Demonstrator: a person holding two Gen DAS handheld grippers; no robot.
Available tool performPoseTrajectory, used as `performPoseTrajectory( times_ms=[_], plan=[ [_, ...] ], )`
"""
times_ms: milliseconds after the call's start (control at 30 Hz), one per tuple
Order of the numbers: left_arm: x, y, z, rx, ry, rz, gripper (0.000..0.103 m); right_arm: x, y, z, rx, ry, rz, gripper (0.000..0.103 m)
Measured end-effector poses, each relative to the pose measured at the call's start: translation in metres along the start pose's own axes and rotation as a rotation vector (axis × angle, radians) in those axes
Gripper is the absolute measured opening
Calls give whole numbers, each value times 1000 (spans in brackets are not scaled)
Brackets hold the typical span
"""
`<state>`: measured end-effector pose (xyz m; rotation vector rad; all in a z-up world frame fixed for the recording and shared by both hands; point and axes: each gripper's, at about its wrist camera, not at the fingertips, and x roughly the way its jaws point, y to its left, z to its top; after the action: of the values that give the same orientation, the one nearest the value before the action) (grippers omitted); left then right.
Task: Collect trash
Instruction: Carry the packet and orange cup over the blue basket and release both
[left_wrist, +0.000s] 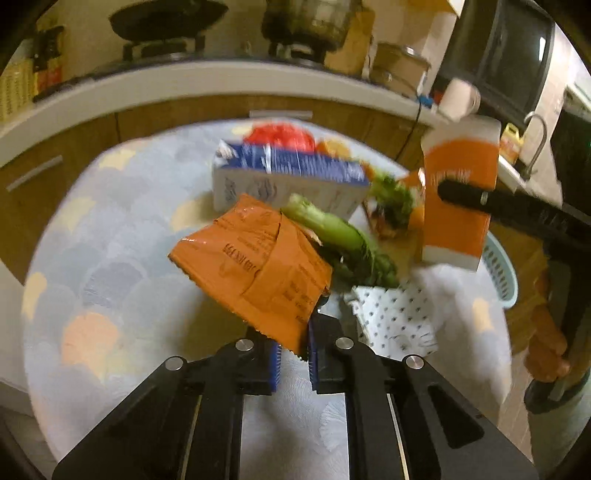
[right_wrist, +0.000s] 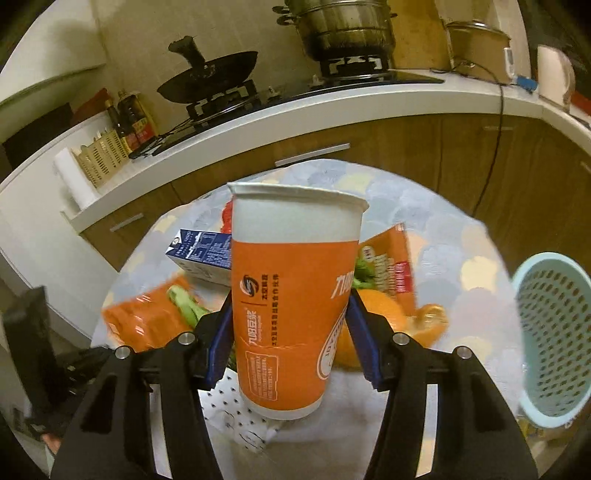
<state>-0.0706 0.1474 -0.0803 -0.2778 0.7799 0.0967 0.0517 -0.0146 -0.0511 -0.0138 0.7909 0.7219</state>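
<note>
Place: a home kitchen.
Cooking: ahead of the claw, a black wok (right_wrist: 212, 75) and a stacked steel steamer pot (right_wrist: 341, 27) sit on a black gas hob (right_wrist: 280, 94).
Fittings: a white curved countertop (right_wrist: 332, 107) tops brown wooden cabinets (right_wrist: 406, 147).
Condiments: dark sauce bottles (right_wrist: 133, 122) stand far left.

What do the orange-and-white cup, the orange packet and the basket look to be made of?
The cup: probably coated paper, with a rolled rim, matte white band and printed wrap. The orange packet: likely thin plastic or foil film, glossy, creased, with a serrated edge. The basket: apparently moulded plastic, pale blue, perforated.
</note>
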Motion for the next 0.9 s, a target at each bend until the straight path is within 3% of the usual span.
performPoseTrajectory(
  times_ms=[67, 133, 367, 633, 900],
  plan=[
    [-12, -1, 3, -10, -39, 1, 9, -10, -6, 0, 13, -18, -4, 54],
    [-25, -3, 6, -18, -78, -5, 0, -21, -11, 0, 20, -38, 0, 54],
    [-53, -29, 24, 9, -166, -48, 0, -57, -28, 1, 32, -115, -47, 54],
    [-40, -90, 42, 98, -166, -140, 0, -92, -67, -3, 74, -186, -158, 54],
    [3, -166, 59, 215, -97, -258, 0, -120, -152, -18, 234, -211, -271, 54]
  ],
)
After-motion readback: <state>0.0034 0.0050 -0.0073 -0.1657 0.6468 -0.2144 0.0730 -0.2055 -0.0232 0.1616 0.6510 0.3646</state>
